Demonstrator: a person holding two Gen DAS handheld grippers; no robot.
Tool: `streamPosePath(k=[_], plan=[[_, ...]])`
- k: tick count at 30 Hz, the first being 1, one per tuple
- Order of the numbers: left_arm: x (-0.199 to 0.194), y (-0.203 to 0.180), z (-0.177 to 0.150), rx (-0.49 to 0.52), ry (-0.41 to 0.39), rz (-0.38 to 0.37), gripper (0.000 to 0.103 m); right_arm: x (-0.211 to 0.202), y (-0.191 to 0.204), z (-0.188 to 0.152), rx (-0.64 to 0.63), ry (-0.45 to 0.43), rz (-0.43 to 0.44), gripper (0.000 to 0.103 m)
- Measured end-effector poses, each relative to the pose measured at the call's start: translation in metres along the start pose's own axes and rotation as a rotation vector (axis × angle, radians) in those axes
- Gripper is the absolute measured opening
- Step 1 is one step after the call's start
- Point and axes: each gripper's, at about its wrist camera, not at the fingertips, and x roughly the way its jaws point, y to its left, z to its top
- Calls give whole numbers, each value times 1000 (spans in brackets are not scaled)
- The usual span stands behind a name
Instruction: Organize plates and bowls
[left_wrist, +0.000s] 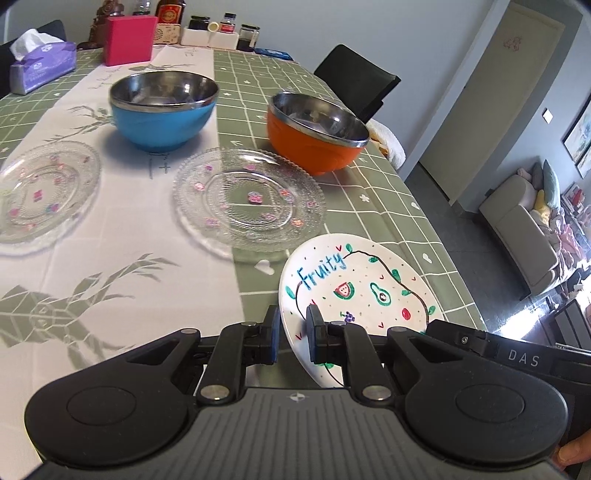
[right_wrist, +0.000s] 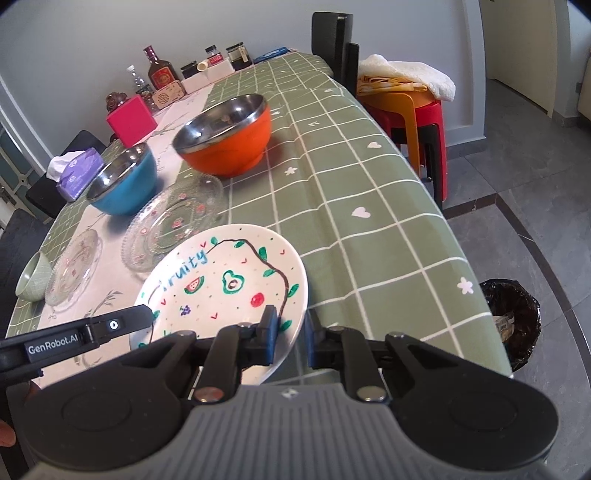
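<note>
— Both grippers sit right under the lenses, and each has a bite on the white painted plate. Your left gripper has its pads nearly together on the plate's near left rim, one pad under, one on top. Your right gripper pinches the near right rim the same way.

— So where does the plate sit?

— At the near right corner of the table, tilted up and, I judge, lifted clear of the cloth. From your left hand's view, one glass plate lies at about 11 o'clock from it, just beyond; the second glass plate lies well off at 10 o'clock. The orange bowl stands at 12 o'clock behind the nearer glass plate, with the blue bowl further left.

— Which step are you in?

— Carrying the painted plate, I'd say, likely towards a stack with the other plates. Both grippers angle steeply down and forward, side by side.

— What does the next move need?

— Keep both hands level with each other so the plate doesn't twist out of the pinch. Lower it flat onto the nearer glass plate and release only once it rests; glass under ceramic could chip.
</note>
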Motion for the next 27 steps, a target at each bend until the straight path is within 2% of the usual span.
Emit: streamPosePath(k=[6, 13, 21, 27], plan=[[-30, 23, -9, -32, -31, 34, 16, -8, 28, -14, -27, -5, 49, 14], [-67, 73, -24, -107, -65, 82, 16, -7, 77, -34, -82, -4, 124, 13], [-95, 135, -41, -209, -92, 153, 16, 10, 133, -59, -97, 46, 218, 13], [-106, 170, -53, -261, -101, 195, 16, 27, 168, -75, -125, 74, 242, 13]])
